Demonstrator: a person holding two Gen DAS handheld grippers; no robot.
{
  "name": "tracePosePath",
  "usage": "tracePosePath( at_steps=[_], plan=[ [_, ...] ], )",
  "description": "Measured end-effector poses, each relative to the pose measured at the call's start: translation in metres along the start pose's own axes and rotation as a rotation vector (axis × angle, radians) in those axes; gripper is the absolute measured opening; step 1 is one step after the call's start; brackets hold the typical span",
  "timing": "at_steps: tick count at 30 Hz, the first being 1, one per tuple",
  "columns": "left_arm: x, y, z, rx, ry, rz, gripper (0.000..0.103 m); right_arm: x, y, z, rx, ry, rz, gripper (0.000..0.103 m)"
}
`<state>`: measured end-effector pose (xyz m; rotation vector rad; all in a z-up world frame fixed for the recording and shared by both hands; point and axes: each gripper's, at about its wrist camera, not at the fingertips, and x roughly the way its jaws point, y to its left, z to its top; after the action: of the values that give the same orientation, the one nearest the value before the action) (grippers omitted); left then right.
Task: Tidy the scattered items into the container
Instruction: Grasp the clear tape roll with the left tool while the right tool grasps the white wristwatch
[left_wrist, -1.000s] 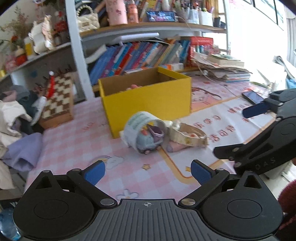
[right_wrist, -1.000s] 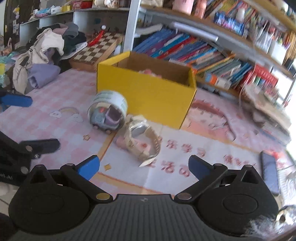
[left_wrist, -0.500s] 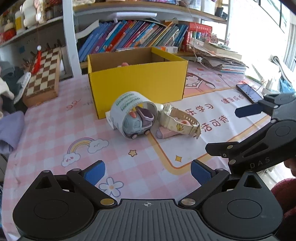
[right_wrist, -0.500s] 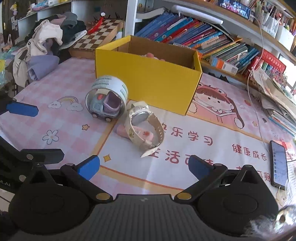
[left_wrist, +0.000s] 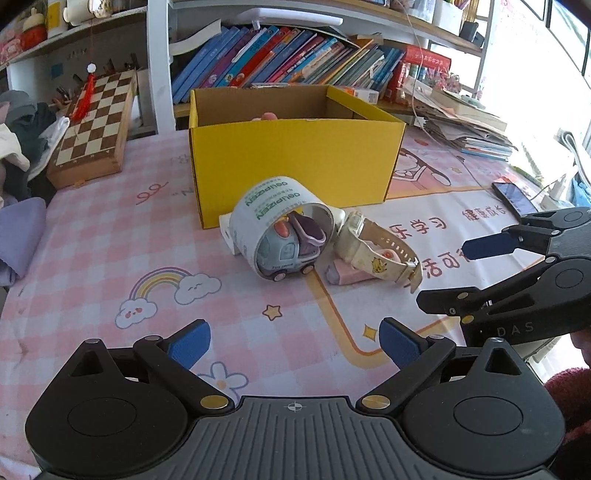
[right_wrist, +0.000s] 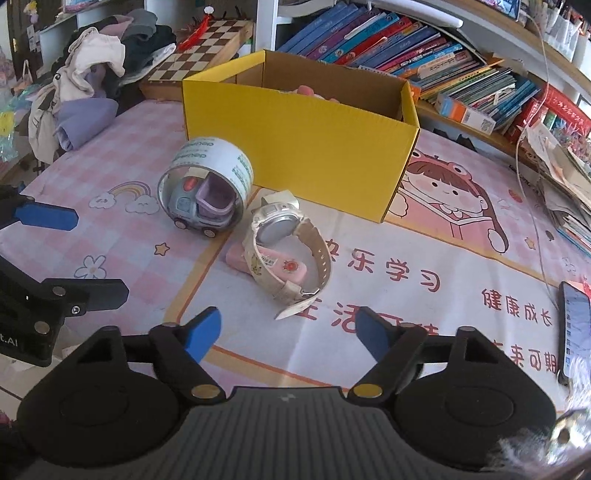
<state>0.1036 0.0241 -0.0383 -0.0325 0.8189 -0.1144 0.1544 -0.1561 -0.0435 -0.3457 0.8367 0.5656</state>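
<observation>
Four loose items lie in front of one yellow box (left_wrist: 295, 162) on the tabletop (left_wrist: 92, 266).

Both views show one tape roll (left_wrist: 275, 218) with one toy car (left_wrist: 291, 251) inside, one watch (right_wrist: 284, 240) and one pink eraser (right_wrist: 275, 264) beneath it. Only the right view shows the watch face; only the left view shows the printed letters on the tape. Left gripper (left_wrist: 293, 341) and right gripper (right_wrist: 290, 334) hover with fingers wide apart, holding nothing.
</observation>
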Motion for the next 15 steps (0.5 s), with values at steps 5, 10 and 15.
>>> tracePosePath(
  at_steps=[5, 10, 15],
  plan=[
    [0.01, 0.001, 0.005, -0.022, 0.017, 0.012, 0.099, 0.009, -0.008, 0.006, -0.01, 0.012, 0.016, 0.074],
    [0.022, -0.002, 0.011, -0.026, 0.049, 0.005, 0.099, 0.02, -0.017, 0.013, -0.018, 0.022, 0.041, 0.074],
    [0.032, -0.003, 0.019, -0.026, 0.06, 0.018, 0.099, 0.031, -0.025, 0.022, -0.025, 0.03, 0.071, 0.074]
  ],
)
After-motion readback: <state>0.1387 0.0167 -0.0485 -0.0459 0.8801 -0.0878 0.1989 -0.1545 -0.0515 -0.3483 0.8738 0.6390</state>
